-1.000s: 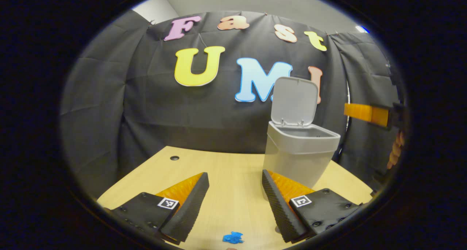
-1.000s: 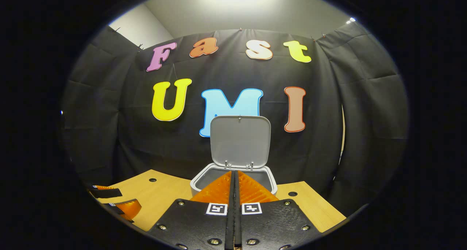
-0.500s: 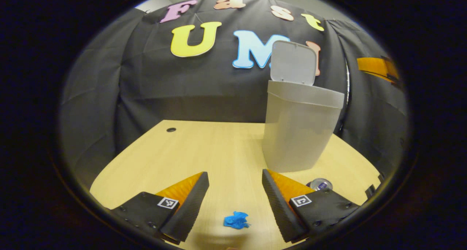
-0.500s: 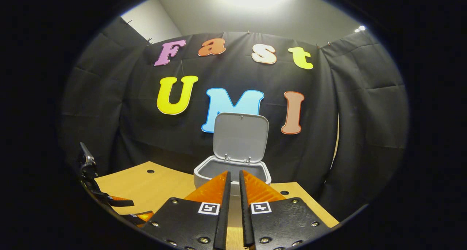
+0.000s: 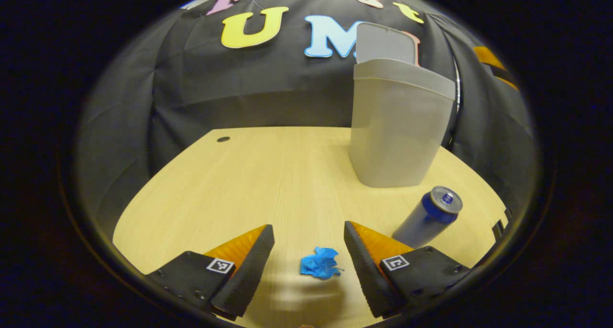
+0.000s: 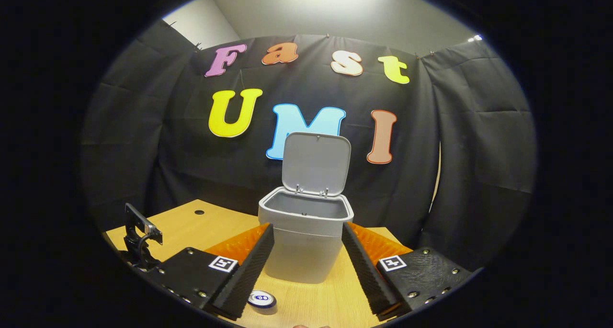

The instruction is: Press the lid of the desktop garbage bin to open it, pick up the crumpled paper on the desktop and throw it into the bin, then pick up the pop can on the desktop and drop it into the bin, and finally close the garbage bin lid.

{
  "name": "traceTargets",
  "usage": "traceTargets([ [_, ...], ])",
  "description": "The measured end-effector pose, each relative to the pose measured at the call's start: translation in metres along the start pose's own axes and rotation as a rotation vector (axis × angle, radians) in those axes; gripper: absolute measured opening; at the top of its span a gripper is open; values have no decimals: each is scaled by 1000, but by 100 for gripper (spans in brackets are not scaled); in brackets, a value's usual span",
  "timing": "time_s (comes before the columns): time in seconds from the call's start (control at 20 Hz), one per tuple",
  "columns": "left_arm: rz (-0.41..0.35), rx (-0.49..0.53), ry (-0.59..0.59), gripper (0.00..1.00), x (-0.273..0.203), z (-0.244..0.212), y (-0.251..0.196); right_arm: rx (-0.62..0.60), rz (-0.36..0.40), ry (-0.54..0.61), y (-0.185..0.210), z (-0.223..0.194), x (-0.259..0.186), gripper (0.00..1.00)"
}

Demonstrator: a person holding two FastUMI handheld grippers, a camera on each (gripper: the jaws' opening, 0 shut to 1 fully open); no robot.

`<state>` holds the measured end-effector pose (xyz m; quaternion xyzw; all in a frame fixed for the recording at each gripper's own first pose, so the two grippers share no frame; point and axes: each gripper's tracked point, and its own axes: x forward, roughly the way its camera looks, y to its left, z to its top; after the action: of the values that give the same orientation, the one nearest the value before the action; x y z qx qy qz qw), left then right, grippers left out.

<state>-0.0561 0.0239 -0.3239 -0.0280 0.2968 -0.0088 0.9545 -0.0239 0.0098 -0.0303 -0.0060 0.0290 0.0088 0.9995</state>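
Your left hand-held gripper (image 6: 139, 237) is cut off at the picture's edge; the pop can (image 6: 262, 301) shows just its top

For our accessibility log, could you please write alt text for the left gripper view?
Open left tongs hover over blue crumpled paper on a wooden table. A pop can stands to the right, before a grey bin with raised lid.

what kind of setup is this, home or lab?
Most likely a staged recording booth, not a home: black cloth wall draped around a bare wooden desk, with just a grey bin, lid up, a pop can and blue crumpled paper as props.
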Motion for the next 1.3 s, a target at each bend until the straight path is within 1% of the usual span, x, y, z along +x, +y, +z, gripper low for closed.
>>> traceTargets([
  [0.05, -1, 1, 11, 96, 2, -7, 1, -2, -1, 1, 1, -1, -1, 94],
  [0.1, -1, 0, 19, 99, 4, -13, 1, -4, 0, 2, 2, -1, -3, 95],
  [0.15, -3, -3, 28, 96, 6, -19, 1, -5, 1, 4, 3, -2, -4, 95],
  [0.25, -10, 0, 49, 96, 11, -32, -2, -2, 7, 20, 7, -7, -5, 94],
  [0.3, -13, 9, 64, 99, 14, -39, -4, 0, 10, 35, 8, -12, -6, 94],
  [0.35, -19, 15, 73, 98, 16, -45, -6, 2, 12, 49, 9, -16, -7, 94],
  [0.4, -26, 21, 79, 97, 17, -49, -9, 5, 13, 60, 10, -19, -8, 94],
  [0.5, -37, 35, 87, 99, 21, -54, -12, 11, 12, 76, 10, -23, -9, 94],
  [0.55, -40, 37, 91, 96, 23, -56, -13, 14, 7, 79, 9, -24, -10, 94],
  [0.6, -43, 37, 98, 96, 25, -58, -14, 17, 2, 80, 7, -24, -10, 94],
  [0.7, -29, 47, 100, 95, 29, -60, -12, 23, -7, 81, 5, -24, -8, 94],
  [0.75, -18, 50, 101, 92, 30, -60, -10, 26, -10, 79, 4, -24, -8, 94],
  [0.8, -9, 52, 99, 80, 31, -60, -8, 27, -13, 82, 4, -24, -6, 94],
  [0.85, 5, 55, 100, 75, 32, -61, -5, 27, -15, 88, 3, -26, -6, 95],
  [0.95, 16, 59, 100, 61, 33, -61, -2, 29, -15, 99, 3, -30, -3, 95],
  [1.0, 25, 64, 100, 50, 34, -60, 0, 32, -14, 104, 3, -31, -3, 94],
  [1.2, 43, 75, 94, 29, 34, -59, 3, 33, -12, 108, 3, -33, -1, 94],
  [1.25, 59, 76, 86, 25, 35, -58, 7, 35, -13, 108, 2, -34, -1, 95],
  [1.3, 58, 72, 90, 21, 34, -58, 6, 37, -12, 109, 1, -34, -2, 95],
])
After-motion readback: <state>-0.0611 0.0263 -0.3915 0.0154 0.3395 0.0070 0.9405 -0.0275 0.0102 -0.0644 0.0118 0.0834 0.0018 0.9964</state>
